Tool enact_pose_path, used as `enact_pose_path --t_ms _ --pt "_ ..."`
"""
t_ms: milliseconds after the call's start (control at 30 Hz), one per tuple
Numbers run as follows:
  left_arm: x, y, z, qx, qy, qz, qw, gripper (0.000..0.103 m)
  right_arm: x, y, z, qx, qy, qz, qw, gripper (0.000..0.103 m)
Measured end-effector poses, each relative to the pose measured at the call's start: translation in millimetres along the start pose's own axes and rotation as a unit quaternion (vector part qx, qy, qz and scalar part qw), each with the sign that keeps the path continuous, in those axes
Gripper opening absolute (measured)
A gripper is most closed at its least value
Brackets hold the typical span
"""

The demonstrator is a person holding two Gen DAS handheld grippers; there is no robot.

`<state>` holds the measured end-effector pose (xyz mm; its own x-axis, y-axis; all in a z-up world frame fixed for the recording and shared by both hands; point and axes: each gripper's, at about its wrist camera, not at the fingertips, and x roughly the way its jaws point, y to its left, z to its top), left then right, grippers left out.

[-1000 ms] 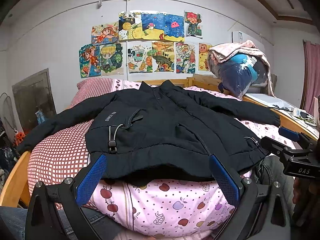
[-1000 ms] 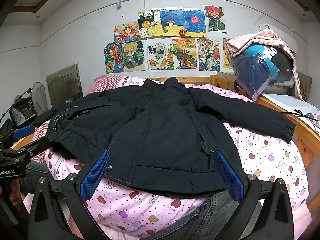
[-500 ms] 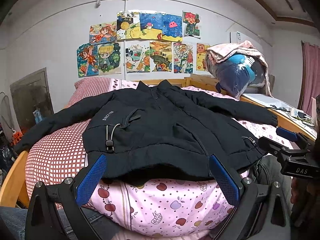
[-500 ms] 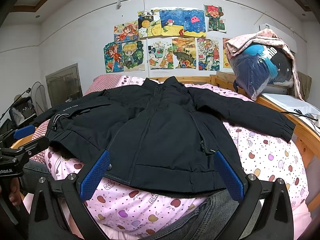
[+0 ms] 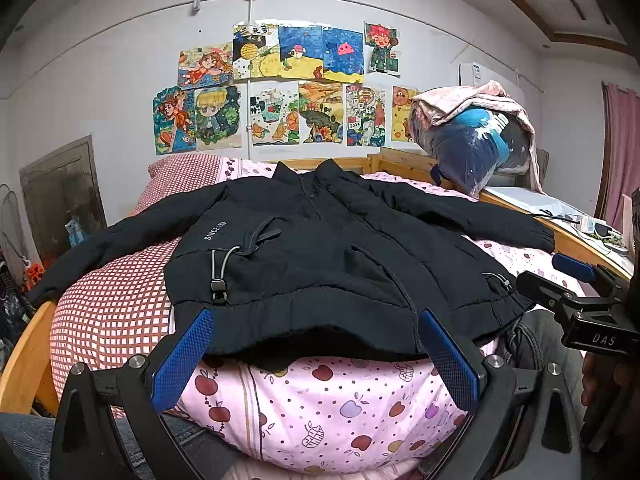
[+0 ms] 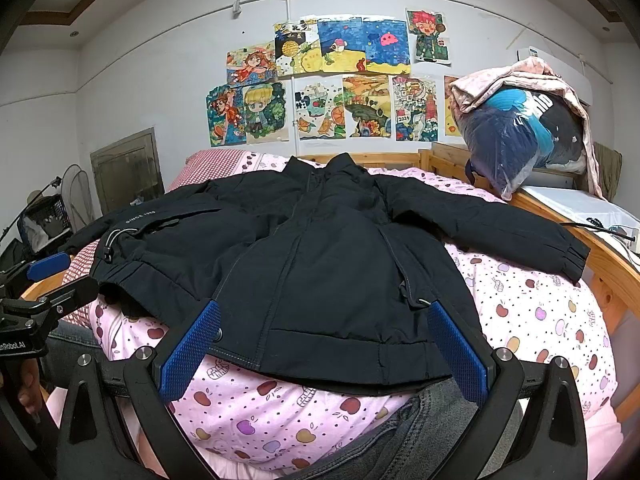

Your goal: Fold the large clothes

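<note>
Jacket: a black padded jacket (image 5: 320, 256) lies front-up and spread flat on the bed (image 5: 340, 392), collar toward the wall, hem toward the person; no fold has been made yet.
Sleeves: both are stretched out sideways, the left sleeve (image 5: 108, 248) trailing over the bed's wooden edge, the right sleeve (image 6: 492, 228) ending in a ribbed cuff on the pink cover. Laid open like this, each sleeve can likely be turned in over the body first.
Hem: the near edge (image 6: 340, 356) hangs slightly over the rounded bedding, which leaves it easy to pinch from the front.
Left tool (image 5: 316, 356): jaws spread wide, gripping nothing, poised just short of the hem's left half.
Right tool (image 6: 324, 352): also wide open and empty, facing the hem's right half; the two sit side by side, seemingly to take the garment evenly.
Bedding: pink fruit-print cover (image 6: 540, 312) with a red checked patch (image 5: 116, 308) on the left side; soft, so the jacket may shift when tugged.
Surroundings: children's drawings (image 5: 280, 88) on the wall, a bagged bundle (image 6: 520, 136) by the headboard, well apart from the jacket.
</note>
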<state>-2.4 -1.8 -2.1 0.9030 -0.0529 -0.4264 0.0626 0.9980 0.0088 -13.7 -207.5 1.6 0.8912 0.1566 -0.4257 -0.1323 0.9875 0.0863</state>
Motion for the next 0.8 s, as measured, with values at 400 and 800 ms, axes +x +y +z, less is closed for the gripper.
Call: enact_pose_path --t_ms 400,800 --pt "0.2 -1.0 -0.3 0.0 0.0 0.001 1.0 0.103 -0.9 1.4 0.8 0.0 0.0 0.0 1.0 0.102" --pt "0.3 0.1 -0.4 0.0 0.0 0.0 1.0 0.103 -1.2 3.7 1.8 0.001 0.0 0.0 1.0 0.102"
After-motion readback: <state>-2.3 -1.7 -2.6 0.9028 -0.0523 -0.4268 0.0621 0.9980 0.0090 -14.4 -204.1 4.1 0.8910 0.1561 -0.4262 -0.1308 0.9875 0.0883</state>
